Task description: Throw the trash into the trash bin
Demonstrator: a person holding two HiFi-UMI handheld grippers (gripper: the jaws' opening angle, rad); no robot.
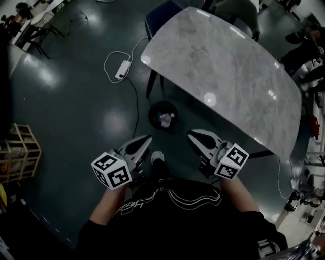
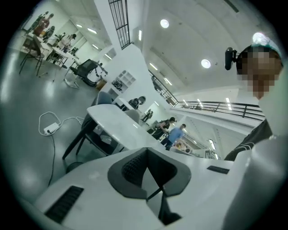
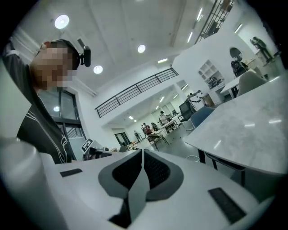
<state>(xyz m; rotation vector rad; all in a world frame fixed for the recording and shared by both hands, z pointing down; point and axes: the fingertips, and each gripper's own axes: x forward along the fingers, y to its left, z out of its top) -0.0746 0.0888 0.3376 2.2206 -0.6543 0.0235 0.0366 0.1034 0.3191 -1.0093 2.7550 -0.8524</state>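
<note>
A round black trash bin [image 1: 163, 115] stands on the dark floor beside the marble table, with pale crumpled trash [image 1: 165, 120] lying inside it. My left gripper [image 1: 148, 138] hangs raised in front of my chest, shut, with nothing between its jaws. Level with it on the other side, my right gripper [image 1: 191, 135] is shut and empty too. Both point toward the bin from above and apart from it. In the left gripper view the jaws [image 2: 146, 155] meet with no gap, and the bin's rim [image 2: 74, 166] peeks out at the lower left. The right gripper view shows its jaws [image 3: 142, 157] pressed together.
A grey marble table [image 1: 228, 71] on dark legs fills the upper right. A blue chair [image 1: 160, 15] stands behind it. A white power strip [image 1: 123, 68] with looping cable lies on the floor at left. A wooden crate [image 1: 19, 152] sits at the left edge. Several people sit at far desks [image 2: 45, 36].
</note>
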